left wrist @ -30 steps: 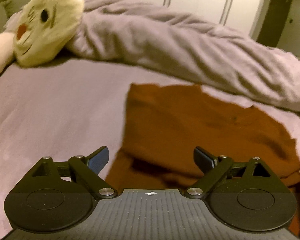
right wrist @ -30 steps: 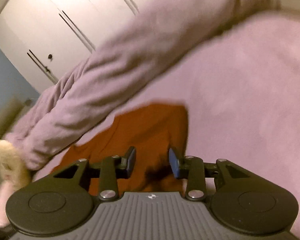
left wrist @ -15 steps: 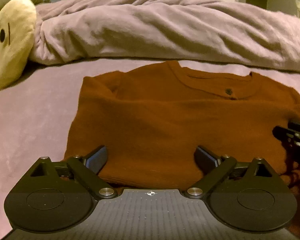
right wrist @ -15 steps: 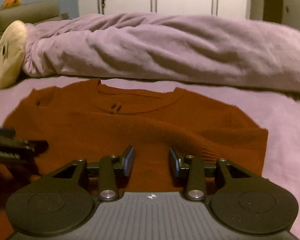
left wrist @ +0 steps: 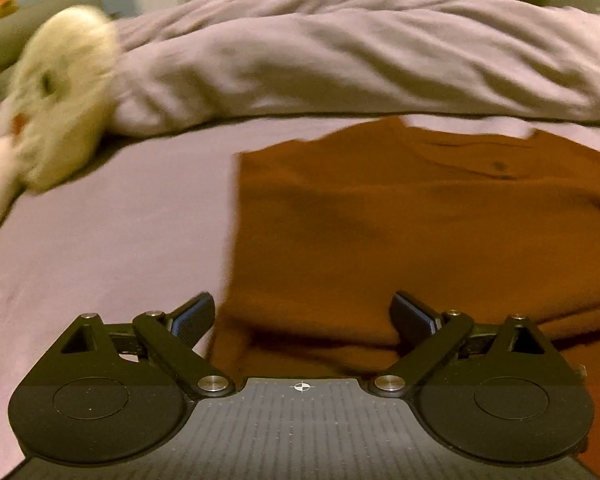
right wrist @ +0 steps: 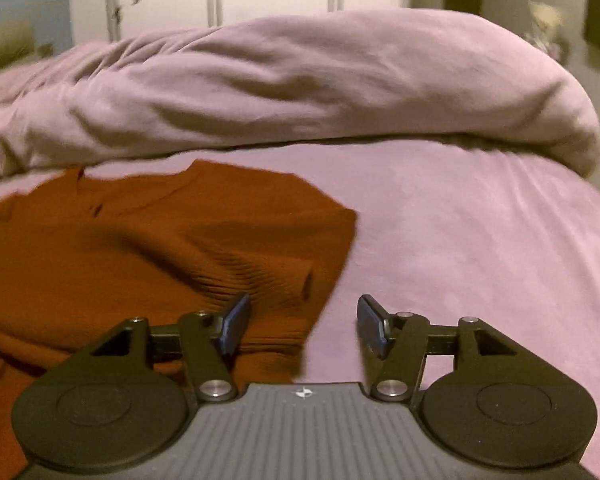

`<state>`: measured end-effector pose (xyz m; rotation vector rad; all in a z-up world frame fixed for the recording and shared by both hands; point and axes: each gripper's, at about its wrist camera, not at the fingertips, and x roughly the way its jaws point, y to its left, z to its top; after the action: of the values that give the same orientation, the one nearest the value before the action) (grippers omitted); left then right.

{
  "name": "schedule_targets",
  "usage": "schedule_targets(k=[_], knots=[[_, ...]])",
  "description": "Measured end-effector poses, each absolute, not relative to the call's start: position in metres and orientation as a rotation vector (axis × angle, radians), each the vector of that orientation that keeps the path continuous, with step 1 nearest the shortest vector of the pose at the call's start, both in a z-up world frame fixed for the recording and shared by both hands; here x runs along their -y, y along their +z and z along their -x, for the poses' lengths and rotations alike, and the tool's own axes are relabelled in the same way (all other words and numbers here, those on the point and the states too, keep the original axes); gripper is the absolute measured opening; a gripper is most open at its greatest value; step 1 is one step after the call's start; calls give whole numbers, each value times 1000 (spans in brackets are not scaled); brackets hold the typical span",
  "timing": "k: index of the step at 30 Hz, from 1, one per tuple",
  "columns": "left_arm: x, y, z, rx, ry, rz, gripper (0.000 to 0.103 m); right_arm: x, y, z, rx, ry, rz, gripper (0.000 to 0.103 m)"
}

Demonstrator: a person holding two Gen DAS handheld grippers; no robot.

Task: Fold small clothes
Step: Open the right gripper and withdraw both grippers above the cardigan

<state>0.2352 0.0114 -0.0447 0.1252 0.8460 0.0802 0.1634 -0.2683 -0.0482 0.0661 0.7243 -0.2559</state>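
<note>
One rust-brown knit top [left wrist: 400, 232] lies spread on the lilac bed sheet [left wrist: 112, 240], neckline toward the far side with a small dark button [left wrist: 499, 166] just below it. I see its sleeves folded in over the body; the right one ends in a ribbed cuff [right wrist: 296, 280] near my right gripper [right wrist: 300, 328]. That gripper's jaws are opening, with the top's right edge lying between them and neither pad pressing it. My left gripper [left wrist: 302, 316] hangs spread wide over the near left hem, gripping nothing. Beyond the top a bunched lilac duvet [right wrist: 284, 80] runs across, and a cream plush toy [left wrist: 56, 104] rests at far left.
</note>
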Motion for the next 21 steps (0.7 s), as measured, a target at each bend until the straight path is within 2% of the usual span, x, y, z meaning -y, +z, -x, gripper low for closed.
schedule_targets(k=[6,11,14,15,16,17,18,21], knots=[[-14,-30,-245,-837,74,-38,98,240,-23,-162,-629,-173,-56,57],[4,-48,-273,-878,81,-93,99,206,-30,-198,-643,-100,5,52],[2,-63,-282,-883,109,-111,103,206,-53,-225,-725,-148,62,51],[-2,-66,-284,-887,104,-84,103,214,-63,-231,-743,-151,42,54],[-7,-68,-285,-889,100,-50,103,222,-68,-233,-738,-147,17,65],[-13,-69,-286,-899,93,-9,103,228,-69,-234,-737,-159,-2,83],[-20,-69,-286,-910,88,37,103,234,-69,-236,-747,-188,-17,88],[-32,-62,-273,-918,96,84,103,245,-64,-230,-761,-198,-78,89]])
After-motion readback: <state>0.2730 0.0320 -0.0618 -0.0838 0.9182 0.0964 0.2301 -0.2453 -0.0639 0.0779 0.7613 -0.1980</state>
